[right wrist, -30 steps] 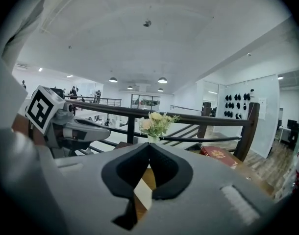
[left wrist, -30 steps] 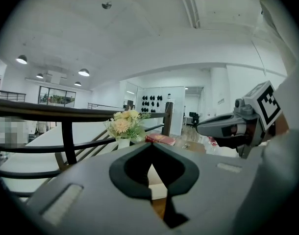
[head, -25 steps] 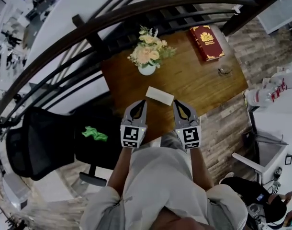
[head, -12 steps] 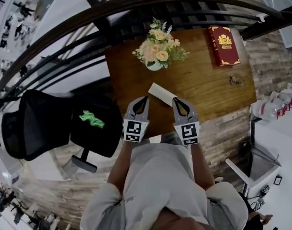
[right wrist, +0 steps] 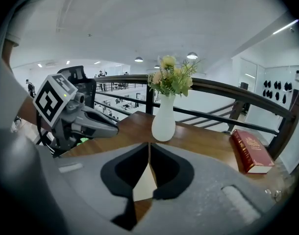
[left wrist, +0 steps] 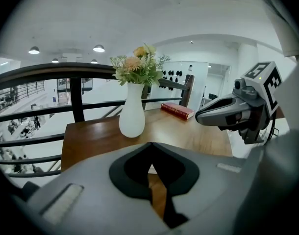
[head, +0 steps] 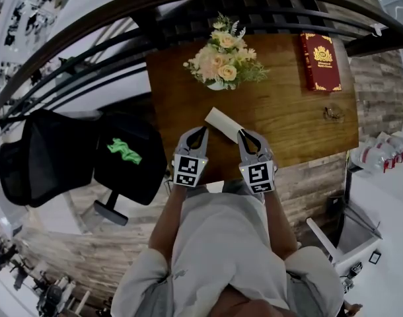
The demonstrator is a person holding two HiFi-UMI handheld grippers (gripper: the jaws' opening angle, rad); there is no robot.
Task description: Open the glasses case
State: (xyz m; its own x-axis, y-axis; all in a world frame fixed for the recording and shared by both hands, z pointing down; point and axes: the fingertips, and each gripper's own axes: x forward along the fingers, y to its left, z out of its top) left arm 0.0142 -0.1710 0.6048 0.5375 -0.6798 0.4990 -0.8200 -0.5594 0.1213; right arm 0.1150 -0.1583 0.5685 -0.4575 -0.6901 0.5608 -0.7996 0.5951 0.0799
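Note:
The cream glasses case (head: 222, 123) lies closed on the wooden table (head: 287, 121), near its front edge. My left gripper (head: 202, 130) is shut and hangs just left of the case's near end. My right gripper (head: 242, 133) is shut too, just right of that end. In the left gripper view the jaws (left wrist: 150, 145) meet at their tips, with a sliver of the case (left wrist: 152, 169) behind them. The right gripper's jaws (right wrist: 149, 145) also meet at the tips, and the case (right wrist: 144, 182) shows through the gap below them. Neither gripper holds anything.
A white vase of flowers (head: 222, 61) stands behind the case. A red book (head: 322, 61) lies at the table's far right, a pair of glasses (head: 333, 113) nearer the right edge. A dark railing (head: 188, 8) runs behind. A black chair (head: 76, 154) stands left of the table.
Both grippers have come down and forward, so their tips now flank the near end of the case. The head view has shifted. The case has not moved.

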